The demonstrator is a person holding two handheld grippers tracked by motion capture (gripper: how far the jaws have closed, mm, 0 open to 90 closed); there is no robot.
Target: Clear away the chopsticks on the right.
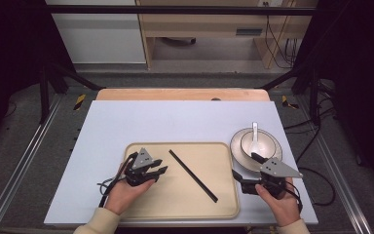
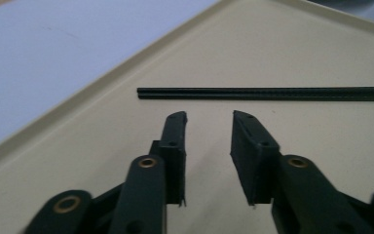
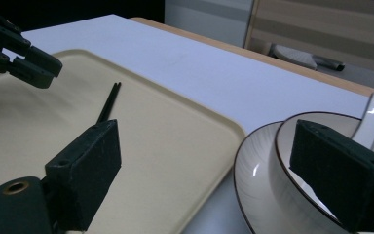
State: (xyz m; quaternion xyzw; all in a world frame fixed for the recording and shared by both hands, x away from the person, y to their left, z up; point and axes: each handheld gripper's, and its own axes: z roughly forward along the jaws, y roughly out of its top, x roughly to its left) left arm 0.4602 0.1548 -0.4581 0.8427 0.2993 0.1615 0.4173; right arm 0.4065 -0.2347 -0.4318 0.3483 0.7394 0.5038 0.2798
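Chopsticks (image 1: pixel 193 175) lie mid-tray (image 1: pixel 185 207), edges well apart.

Beige tray (image 1: pixel 185 207) on table (image 1: pixel 126 122), black chopsticks (image 1: pixel 193 175) lying diagonally on it; left tongs (image 1: pixel 158 166) parted over tray; right tongs (image 1: pixel 246 170) parted beside bowl (image 1: pixel 268 141) with spoon (image 1: pixel 254 134).

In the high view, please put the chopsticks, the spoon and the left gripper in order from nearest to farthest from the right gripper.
1. Spoon: in the bowl, just ahead of the right gripper.
2. Chopsticks: on the tray, toward the person's left.
3. Left gripper: over the tray's left part, beyond the chopsticks.
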